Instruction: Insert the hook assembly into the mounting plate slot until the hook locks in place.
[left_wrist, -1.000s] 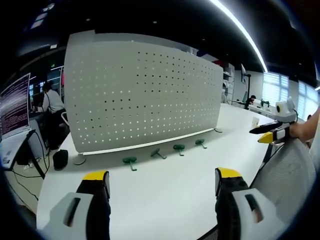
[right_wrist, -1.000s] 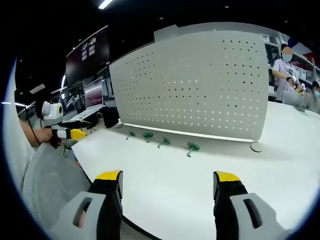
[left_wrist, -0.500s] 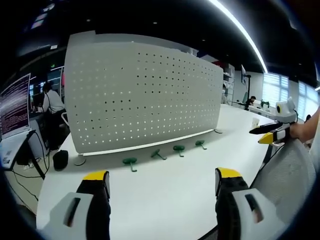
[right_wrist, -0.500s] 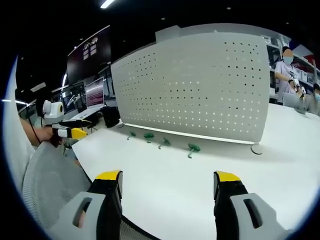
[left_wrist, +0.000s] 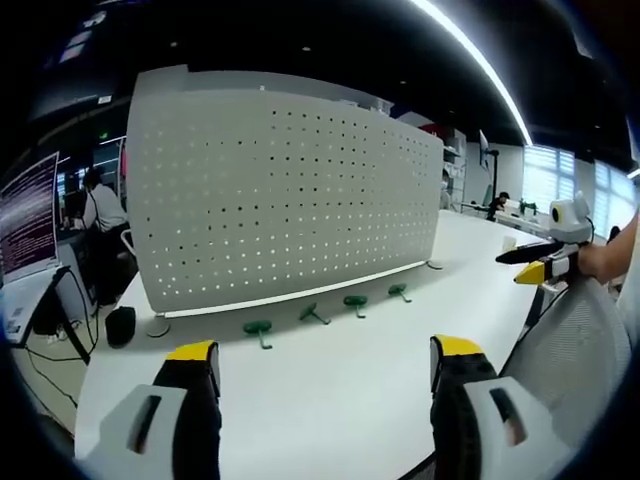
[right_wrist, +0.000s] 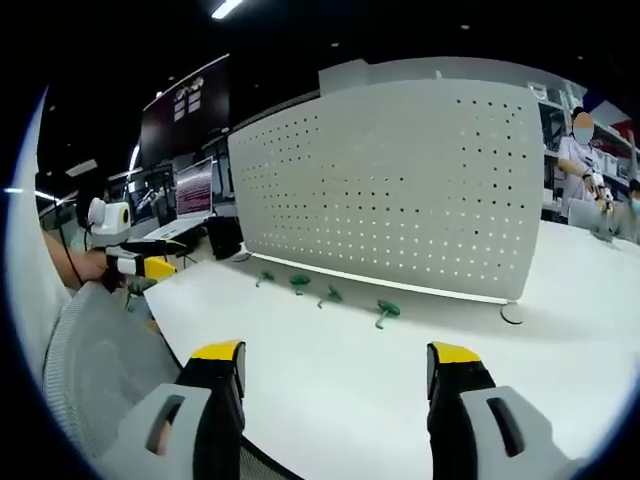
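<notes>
A white perforated mounting plate (left_wrist: 280, 200) (right_wrist: 400, 190) stands upright on the white table (left_wrist: 330, 390). Several green hooks lie in a row at its foot; one hook (left_wrist: 258, 329) is leftmost in the left gripper view, another hook (right_wrist: 384, 311) is rightmost in the right gripper view. My left gripper (left_wrist: 320, 360) hangs open over the table's near edge, nothing between its jaws. My right gripper (right_wrist: 335, 365) is open too and empty. Each gripper appears at the other view's edge: the right gripper (left_wrist: 545, 268) and the left gripper (right_wrist: 135, 262), held by a hand.
A grey mesh chair back (left_wrist: 575, 350) (right_wrist: 100, 370) sits between the two grippers at the table's near side. Monitors (right_wrist: 190, 190) and a person (left_wrist: 100, 205) are behind the plate on the left. Another person (right_wrist: 585, 160) stands at far right.
Both views have shifted slightly as the hands moved; in the right gripper view the plate and hooks sit a little lower. The hooks lie where they were. Both grippers stay open.
</notes>
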